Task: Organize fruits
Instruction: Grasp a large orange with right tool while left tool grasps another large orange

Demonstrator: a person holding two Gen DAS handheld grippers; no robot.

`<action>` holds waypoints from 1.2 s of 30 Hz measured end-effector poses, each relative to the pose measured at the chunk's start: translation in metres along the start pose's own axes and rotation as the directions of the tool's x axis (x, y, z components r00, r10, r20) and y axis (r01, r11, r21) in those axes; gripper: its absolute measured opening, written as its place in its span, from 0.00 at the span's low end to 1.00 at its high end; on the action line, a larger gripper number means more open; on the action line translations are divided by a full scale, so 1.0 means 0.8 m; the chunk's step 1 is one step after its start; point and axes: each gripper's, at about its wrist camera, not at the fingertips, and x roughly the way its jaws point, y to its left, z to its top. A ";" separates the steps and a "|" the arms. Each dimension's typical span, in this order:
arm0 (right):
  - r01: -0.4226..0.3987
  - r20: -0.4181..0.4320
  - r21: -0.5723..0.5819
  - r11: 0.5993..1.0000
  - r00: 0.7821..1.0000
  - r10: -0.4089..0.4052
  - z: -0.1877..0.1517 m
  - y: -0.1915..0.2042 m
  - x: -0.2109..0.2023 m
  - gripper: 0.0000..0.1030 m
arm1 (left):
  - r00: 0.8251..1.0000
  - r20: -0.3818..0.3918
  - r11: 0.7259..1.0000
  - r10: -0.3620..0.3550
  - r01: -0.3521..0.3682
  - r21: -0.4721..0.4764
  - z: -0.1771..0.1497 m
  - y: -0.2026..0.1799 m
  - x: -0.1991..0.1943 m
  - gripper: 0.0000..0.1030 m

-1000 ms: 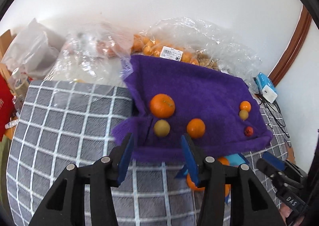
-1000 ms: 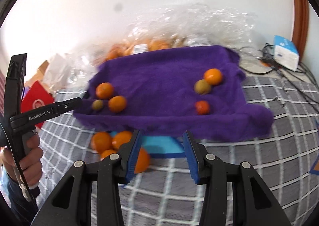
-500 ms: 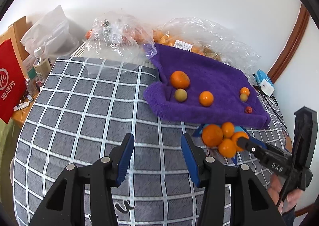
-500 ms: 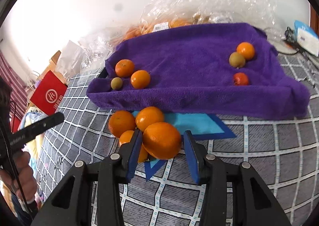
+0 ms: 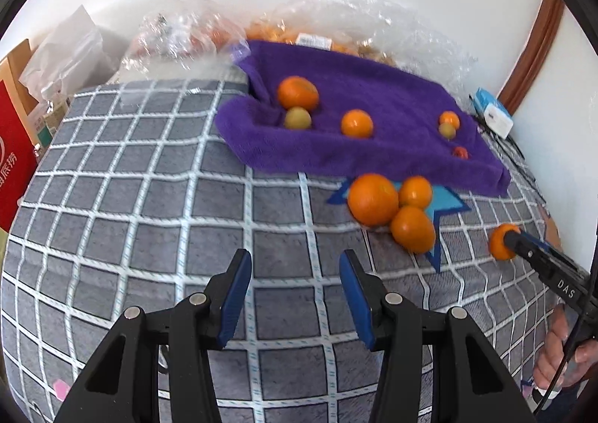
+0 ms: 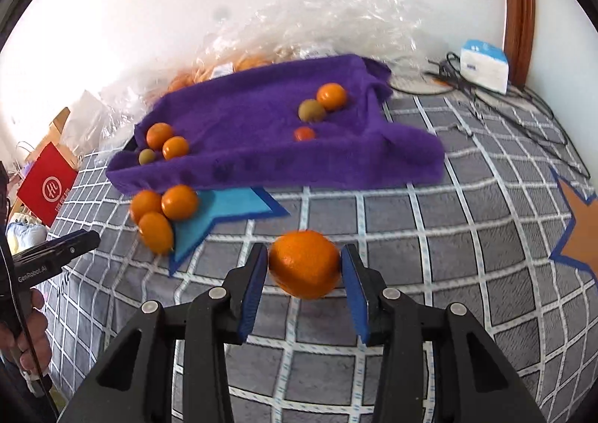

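Overhead, right hand-held gripper (image 6: 303, 273) pinching orange (image 6: 304, 264); left hand-held gripper (image 5: 295, 292) spread, bare checkered cloth (image 5: 149, 198) beneath.

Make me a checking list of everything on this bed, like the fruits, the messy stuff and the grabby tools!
Surface: grey checked cover with a blue star patch.
Job's things: three oranges clustered on the star; six small fruits on the purple towel.
Clutter: plastic bags at the back, red bag.
Grippers: right tool shut on an orange; left tool open, empty.
Cables: black cords beside a white-blue box.
Surroundings: white wall, brown wooden trim.
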 end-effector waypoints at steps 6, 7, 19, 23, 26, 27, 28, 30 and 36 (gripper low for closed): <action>0.009 -0.036 -0.004 1.000 0.999 -0.009 -0.006 -0.001 0.022 0.44 | 0.999 -0.025 0.999 0.034 -0.034 -0.010 -0.011 0.005 0.006 0.46; 0.011 -0.035 -0.008 1.000 0.999 -0.012 -0.007 -0.002 0.022 0.44 | 0.999 -0.029 0.999 0.036 -0.037 -0.012 -0.012 0.006 0.007 0.45; 0.045 0.006 -0.017 0.999 0.999 -0.045 -0.019 -0.006 0.012 0.40 | 0.998 0.012 0.998 -0.056 0.056 0.017 0.006 -0.017 0.009 0.45; 0.039 0.022 -0.015 0.999 0.999 -0.039 -0.021 -0.005 0.008 0.40 | 0.993 0.040 0.994 -0.111 0.110 0.014 0.025 -0.034 0.014 0.45; 0.044 0.023 0.005 0.999 0.999 -0.044 -0.021 -0.008 0.008 0.40 | 0.991 0.043 0.992 -0.128 0.128 0.006 0.037 -0.043 0.024 0.45; 0.044 0.028 0.012 0.999 0.999 -0.045 -0.021 -0.010 0.007 0.40 | 0.990 0.040 0.991 -0.133 0.133 0.005 0.040 -0.044 0.028 0.45; 0.048 0.031 0.023 0.999 0.998 -0.048 -0.020 -0.012 0.007 0.40 | 0.990 0.039 0.991 -0.137 0.137 0.003 0.042 -0.047 0.032 0.45; 0.061 0.024 0.039 0.997 0.998 -0.062 -0.018 -0.015 0.011 0.40 | 0.991 0.029 0.992 -0.129 0.129 -0.004 0.047 -0.050 0.042 0.45; 0.087 0.029 0.015 0.996 0.996 -0.087 -0.018 -0.009 0.012 0.40 | 0.991 0.022 0.991 -0.134 0.134 -0.024 0.049 -0.048 0.047 0.35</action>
